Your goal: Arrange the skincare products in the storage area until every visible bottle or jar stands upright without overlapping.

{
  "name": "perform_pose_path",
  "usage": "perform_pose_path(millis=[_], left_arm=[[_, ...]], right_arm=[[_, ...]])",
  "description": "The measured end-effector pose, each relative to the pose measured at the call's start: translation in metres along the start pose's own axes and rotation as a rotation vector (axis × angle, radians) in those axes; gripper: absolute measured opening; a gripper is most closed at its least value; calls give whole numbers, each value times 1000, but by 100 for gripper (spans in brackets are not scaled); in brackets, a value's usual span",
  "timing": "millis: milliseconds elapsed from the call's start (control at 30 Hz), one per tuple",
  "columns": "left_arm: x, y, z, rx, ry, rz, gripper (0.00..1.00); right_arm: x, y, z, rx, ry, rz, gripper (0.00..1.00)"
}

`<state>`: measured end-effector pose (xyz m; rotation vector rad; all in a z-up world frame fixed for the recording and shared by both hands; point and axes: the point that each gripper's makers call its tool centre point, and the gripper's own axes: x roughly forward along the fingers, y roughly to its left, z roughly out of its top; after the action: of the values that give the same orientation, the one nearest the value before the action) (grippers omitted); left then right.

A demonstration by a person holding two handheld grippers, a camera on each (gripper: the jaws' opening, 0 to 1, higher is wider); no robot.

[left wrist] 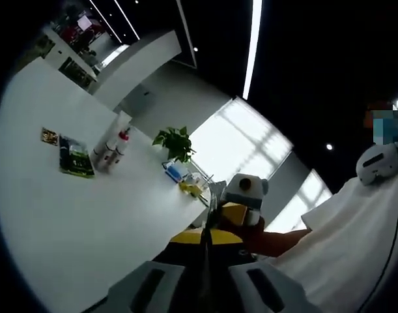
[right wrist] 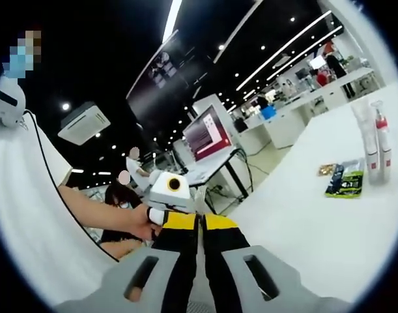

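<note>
In the left gripper view, the left hand-held gripper [left wrist: 204, 277] is sitting with its jaws pressed together and nothing between them, while the right hand-held gripper [left wrist: 219, 210] is coming in from the right, gripped by a person's hand [left wrist: 271, 240]. In the right gripper view, the right hand-held gripper's jaws are likewise looking closed and empty, facing the other one [right wrist: 197, 225]. Farther off on the white worktop [left wrist: 75, 228], a green packet [left wrist: 75, 157] is lying flat, and just beside it a small group of bottles [left wrist: 111, 147] is standing upright, close together, well apart from both tools. A potted plant [left wrist: 175, 143] is sitting farther along. Judging from this, no arranging is under way yet; doing it well probably means opening one tool fully before nearing the bottles, approaching from the side, and gripping one body low so the neighbours are not being knocked.
</note>
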<state>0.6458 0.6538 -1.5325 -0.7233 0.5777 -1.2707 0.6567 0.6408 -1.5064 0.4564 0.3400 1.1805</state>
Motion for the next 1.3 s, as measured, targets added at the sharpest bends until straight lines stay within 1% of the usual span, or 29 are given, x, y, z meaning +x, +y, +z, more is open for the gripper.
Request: perform_pose_path(millis=[167, 200, 300, 400, 433, 467, 567, 667, 700, 767, 867, 933, 1033, 1100, 1133, 1167, 1200, 1233, 1267, 1300], left_arm=[[-3, 5, 7, -12, -40, 28, 1], [-4, 6, 8, -13, -45, 32, 1], [-5, 8, 11, -19, -61, 46, 1], [-7, 10, 13, -35, -77, 51, 1], [-7, 11, 14, -40, -78, 52, 1], [-7, 12, 14, -49, -80, 55, 1], [-6, 13, 13, -57, -76, 61, 1], [-7, 14, 13, -71, -76, 63, 1], [-7, 14, 13, -74, -80, 63, 1], [-7, 16, 13, -90, -77, 62, 1], [-6, 19, 12, -118, -71, 64, 1], [-5, 20, 11, -131, -69, 68, 1], [-4, 22, 10, -151, -60, 72, 1], [-5, 25, 10, -169, -61, 83, 1], [-5, 26, 14, -164, -79, 94, 1], [-5, 26, 15, -166, -83, 95, 1], [-7, 28, 21, -187, -113, 101, 1], [-8, 29, 23, -194, -130, 103, 1], [-11, 31, 30, -203, -166, 104, 1], [-15, 37, 35, -228, -198, 117, 1]], right_arm=[[4, -6, -11, -37, 55, -48, 6], [5, -8, -14, -70, 74, -66, 7], [9, -9, -15, -149, 78, -102, 16], [13, -12, -22, -233, 113, -139, 23], [14, -13, -24, -252, 121, -149, 24], [15, -15, -25, -292, 129, -170, 27], [17, -17, -31, -371, 163, -194, 34], [19, -20, -38, -453, 201, -216, 36], [19, -23, -42, -497, 234, -231, 36], [20, -29, -47, -547, 272, -262, 38], [22, -28, -49, -580, 268, -261, 42], [19, -34, -54, -602, 310, -285, 42], [20, -36, -52, -623, 308, -296, 42], [18, -37, -47, -666, 293, -320, 36], [16, -40, -47, -676, 302, -334, 33], [14, -42, -48, -684, 316, -347, 31], [15, -43, -49, -684, 320, -350, 32], [15, -44, -49, -691, 322, -356, 32], [15, -45, -49, -698, 325, -362, 32], [14, -48, -50, -710, 341, -373, 31]])
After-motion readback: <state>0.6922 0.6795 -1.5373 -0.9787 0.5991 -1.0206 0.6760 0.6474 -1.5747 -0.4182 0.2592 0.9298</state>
